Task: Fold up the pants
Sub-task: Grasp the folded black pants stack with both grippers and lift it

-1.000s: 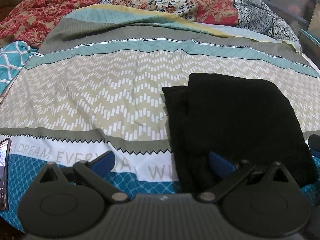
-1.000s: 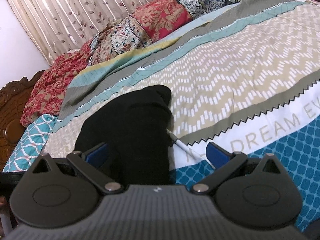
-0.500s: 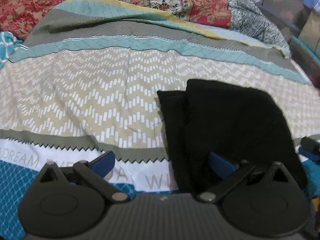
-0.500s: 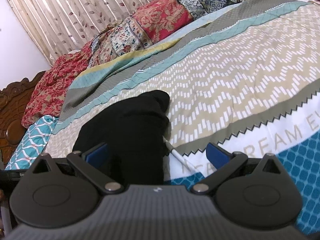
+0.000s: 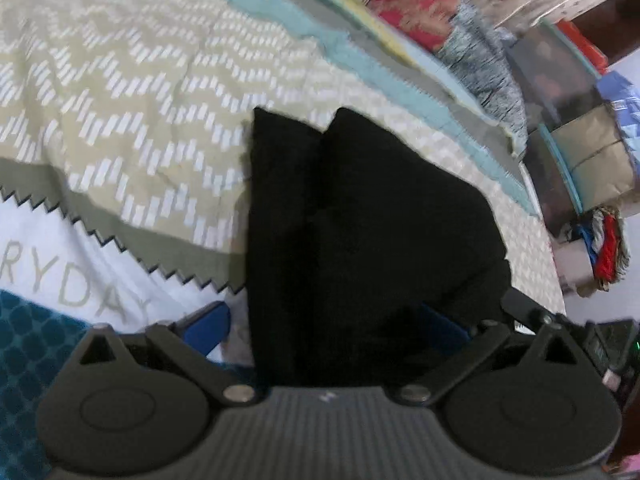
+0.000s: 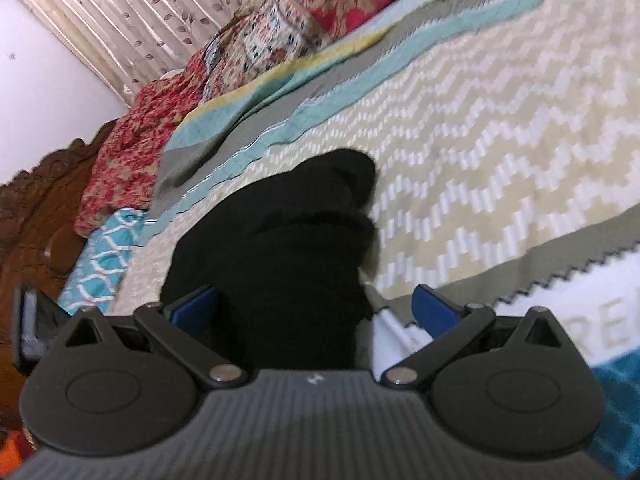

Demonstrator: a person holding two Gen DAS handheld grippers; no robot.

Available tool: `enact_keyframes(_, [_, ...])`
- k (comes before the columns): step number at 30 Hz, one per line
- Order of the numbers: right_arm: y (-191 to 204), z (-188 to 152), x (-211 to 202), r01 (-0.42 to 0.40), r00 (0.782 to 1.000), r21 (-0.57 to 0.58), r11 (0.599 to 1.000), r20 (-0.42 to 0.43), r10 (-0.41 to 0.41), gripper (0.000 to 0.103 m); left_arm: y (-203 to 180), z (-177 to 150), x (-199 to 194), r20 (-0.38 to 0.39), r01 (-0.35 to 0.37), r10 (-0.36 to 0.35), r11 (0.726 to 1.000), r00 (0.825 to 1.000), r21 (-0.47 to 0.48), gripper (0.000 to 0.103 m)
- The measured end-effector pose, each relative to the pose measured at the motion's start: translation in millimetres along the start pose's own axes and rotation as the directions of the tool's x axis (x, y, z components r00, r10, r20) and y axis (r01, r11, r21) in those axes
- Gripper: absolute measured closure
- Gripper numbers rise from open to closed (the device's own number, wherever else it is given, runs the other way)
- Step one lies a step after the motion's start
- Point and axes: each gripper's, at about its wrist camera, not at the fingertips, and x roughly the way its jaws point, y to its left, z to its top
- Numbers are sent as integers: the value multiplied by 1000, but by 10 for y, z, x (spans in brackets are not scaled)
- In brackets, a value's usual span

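The pants [image 5: 360,232] lie folded into a compact black bundle on the bedspread [image 5: 132,92], across its beige zigzag band and reaching down over the grey sawtooth stripe toward the white band with grey lettering. In the left wrist view two layers show at the far end of the pants, one corner set slightly behind the other.

The left gripper [image 5: 324,326] is spread wide, its blue fingers [image 5: 206,330] apart with the near end of the pants lying between them; the right-hand finger is partly hidden against the black cloth. It grips nothing. The picture is blurred and tilted.

The right gripper [image 6: 316,306] is likewise released, blue fingers [image 6: 434,308] wide apart. The pants' near end lies between them, closer to the left-hand finger, and no pad is closed on the cloth. Whether either finger touches the fabric cannot be told.

Beyond the pants, past the teal and grey stripes of the bedspread, a red floral quilt [image 6: 132,160] is heaped along the far edge. Behind the quilt hangs a leaf-print curtain [image 6: 120,12]. To the left of the pants in the right wrist view stands a carved wooden headboard [image 6: 36,216].
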Motion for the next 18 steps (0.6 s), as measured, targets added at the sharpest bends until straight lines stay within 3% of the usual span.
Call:
enact_keyframes(2, [-29, 19, 106, -66, 996, 57, 996, -53, 69, 27, -55, -12, 17, 9, 12, -12, 1000, 1000, 20, 41])
enact_keyframes(3, [-27, 29, 158, -109, 989, 96, 989, -89, 118, 31, -69, 6, 18, 6, 15, -15, 1000, 1000, 14, 47])
enact_keyframes(5, [45, 57, 183, -114, 986, 100, 988, -107, 125, 36, -89, 61, -4, 8, 31, -31, 1000, 999, -3, 60])
enact_keyframes(7, [128, 117, 126, -134, 984, 92, 987, -108, 143, 44, -156, 150, -50, 11, 49, -49, 999, 999, -11, 64])
enact_keyframes(12, [425, 371, -74, -194, 980, 3, 981, -49, 194, 46, -525, 502, -224, 75, 74, -82, 992, 994, 106, 66])
enact_keyframes(18, [681, 1113, -47, -215, 968, -164, 963, 93, 232, 46, -1008, 1363, -99, 189, 41, -95, 962, 977, 269, 65])
